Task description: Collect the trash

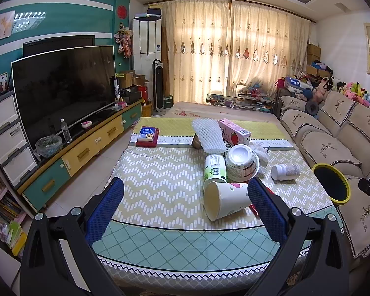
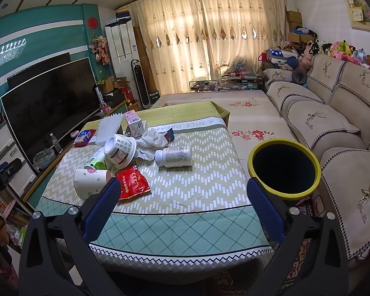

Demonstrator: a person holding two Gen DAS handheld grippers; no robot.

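Trash lies on the cloth-covered table (image 1: 160,185): a tipped paper cup (image 1: 225,201) (image 2: 90,182), a white bowl (image 1: 241,164) (image 2: 120,151), a green-labelled cup (image 1: 214,167), a white pill bottle (image 1: 286,171) (image 2: 174,156), a red wrapper (image 2: 133,183), a pink carton (image 1: 234,132) (image 2: 134,123), white foam (image 1: 208,135) and crumpled tissue (image 2: 153,143). A yellow-rimmed black bin (image 2: 285,169) (image 1: 333,183) stands right of the table. My left gripper (image 1: 185,197) is open, the cup by its right finger. My right gripper (image 2: 183,194) is open and empty above the table's near part.
A red-and-blue tissue box (image 1: 148,135) lies at the table's far left. A TV (image 1: 64,86) on a low cabinet (image 1: 86,153) runs along the left. A sofa (image 2: 333,113) lines the right side, behind the bin. A floral mat (image 2: 246,113) lies beyond the table.
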